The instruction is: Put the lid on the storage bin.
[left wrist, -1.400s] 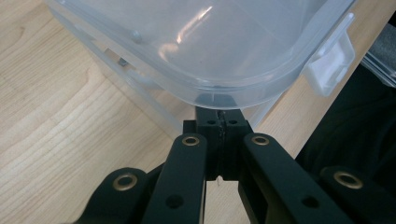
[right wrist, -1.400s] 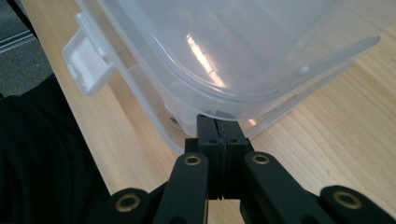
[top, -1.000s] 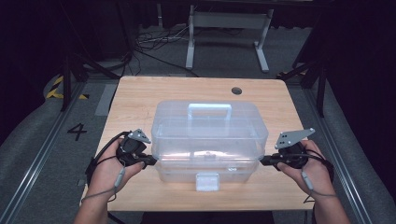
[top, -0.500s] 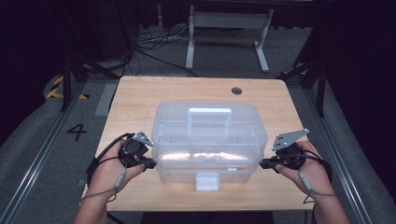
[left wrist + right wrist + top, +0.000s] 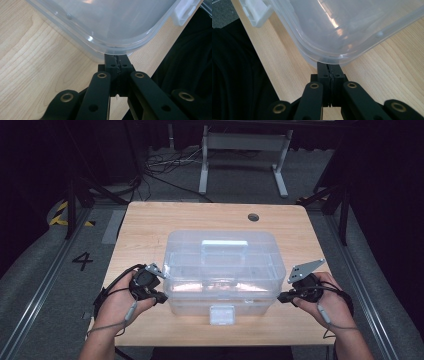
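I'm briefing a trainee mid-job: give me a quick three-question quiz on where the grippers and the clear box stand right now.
1. True or false: the left gripper and the right gripper both have their jaws closed.
2. Where do the gripper tips sit against the clear plastic box? A) on the top handle B) at the two near corners, under the lid rim C) on the front latch
3. Which part of the box faces the person at the front middle?

Key: 1 true. 2 B. 3 the white latch; the handle lies on the lid, untouched.
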